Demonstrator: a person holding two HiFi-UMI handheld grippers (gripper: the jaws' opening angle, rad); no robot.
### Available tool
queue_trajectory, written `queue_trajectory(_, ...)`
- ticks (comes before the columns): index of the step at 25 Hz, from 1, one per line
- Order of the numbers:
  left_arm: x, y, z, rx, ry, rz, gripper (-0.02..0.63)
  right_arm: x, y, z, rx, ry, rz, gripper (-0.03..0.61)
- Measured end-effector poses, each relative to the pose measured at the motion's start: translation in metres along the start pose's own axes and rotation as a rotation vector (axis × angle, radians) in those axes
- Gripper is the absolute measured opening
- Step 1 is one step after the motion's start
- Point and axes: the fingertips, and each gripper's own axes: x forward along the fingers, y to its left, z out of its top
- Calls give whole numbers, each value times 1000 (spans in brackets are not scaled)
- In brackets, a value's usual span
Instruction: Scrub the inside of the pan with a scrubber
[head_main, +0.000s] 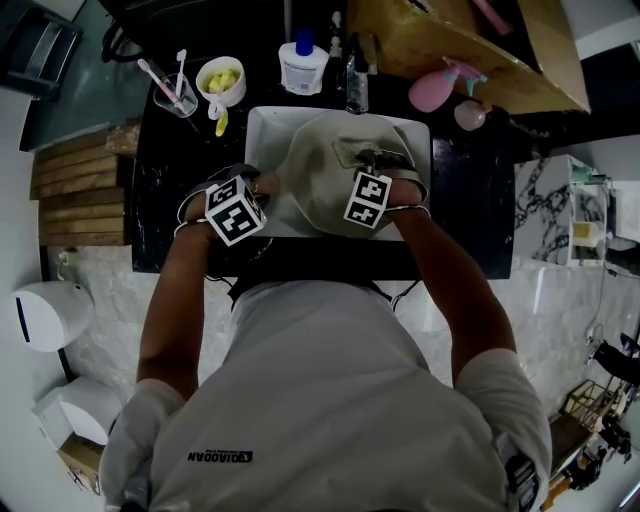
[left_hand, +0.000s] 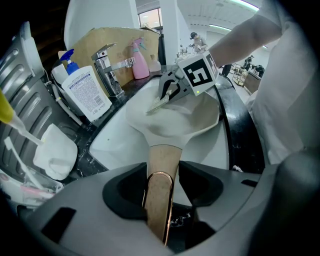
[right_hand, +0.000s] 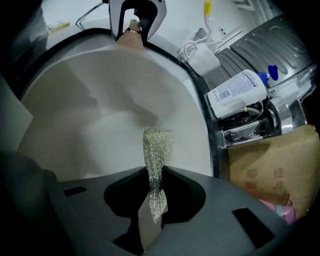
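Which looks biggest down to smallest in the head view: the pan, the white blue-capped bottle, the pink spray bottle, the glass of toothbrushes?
1. pan
2. pink spray bottle and white blue-capped bottle: too alike to rank
3. glass of toothbrushes, clearly smallest

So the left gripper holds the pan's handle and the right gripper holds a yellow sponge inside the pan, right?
Not quite. The right gripper holds a silvery mesh scrubber, not a yellow sponge; the right gripper view shows it pinched between the jaws, inside the pan. The left gripper does hold the pan's handle.
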Motion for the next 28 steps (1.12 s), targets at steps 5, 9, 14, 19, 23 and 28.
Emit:
queue_trajectory(5, 0, 1, 1, -1, 1, -2, 210, 14, -12, 3, -54, 74, -71, 87)
queue_trajectory(9, 0, 0, 1, -3, 0, -6, 210, 27, -8, 7, -77, 112, -49, 87)
queue_trajectory(14, 0, 1, 0, 0, -3, -3, 210, 42, -3, 4, -53, 129, 11, 87)
queue_trajectory(19, 0, 1, 0, 1, -1, -2, 210, 50, 4, -6, -61, 147, 47, 89)
queue_trajectory(23, 0, 1, 0, 2, -1, -4, 210, 52, 9, -11, -59, 155, 73, 89)
queue_trajectory(28, 0, 1, 0, 0, 0, -7, 210, 53, 13, -14, -51, 158, 95, 89)
